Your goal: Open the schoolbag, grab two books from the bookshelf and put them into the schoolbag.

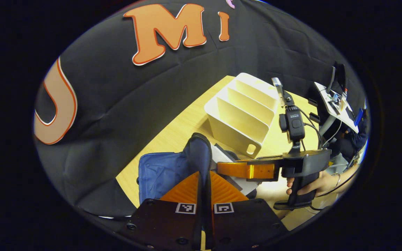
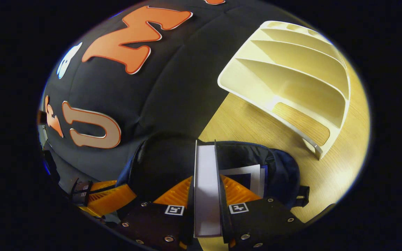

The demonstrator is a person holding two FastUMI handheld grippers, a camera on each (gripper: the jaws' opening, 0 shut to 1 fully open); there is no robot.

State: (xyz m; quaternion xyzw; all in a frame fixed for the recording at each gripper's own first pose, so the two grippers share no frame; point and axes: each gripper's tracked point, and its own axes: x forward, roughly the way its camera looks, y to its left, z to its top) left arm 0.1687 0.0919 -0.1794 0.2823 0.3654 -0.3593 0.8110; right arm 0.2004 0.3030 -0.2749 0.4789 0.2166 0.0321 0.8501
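The dark blue schoolbag (image 1: pixel 162 170) lies on the wooden table (image 1: pixel 180 129), and my left gripper (image 1: pixel 203 181) is shut on its raised rim, holding the mouth apart. My right gripper (image 2: pixel 206 179) is shut on a dark-covered book (image 2: pixel 206 158), spine up and white page edges showing, right over the schoolbag's open mouth (image 2: pixel 173 164). Another book (image 2: pixel 251 176) sits inside the bag. In the left gripper view the right gripper (image 1: pixel 229 170) reaches in from the right, held by a hand (image 1: pixel 312 184). The white bookshelf (image 2: pixel 291 80) stands beyond with bare slots.
The bookshelf (image 1: pixel 243 115) stands on the table (image 2: pixel 257 125) just behind the bag, near the black cloth wall. The left gripper (image 2: pixel 96 197) shows at the lower left of the right gripper view. A stand with equipment (image 1: pixel 333 104) is off the table's far right.
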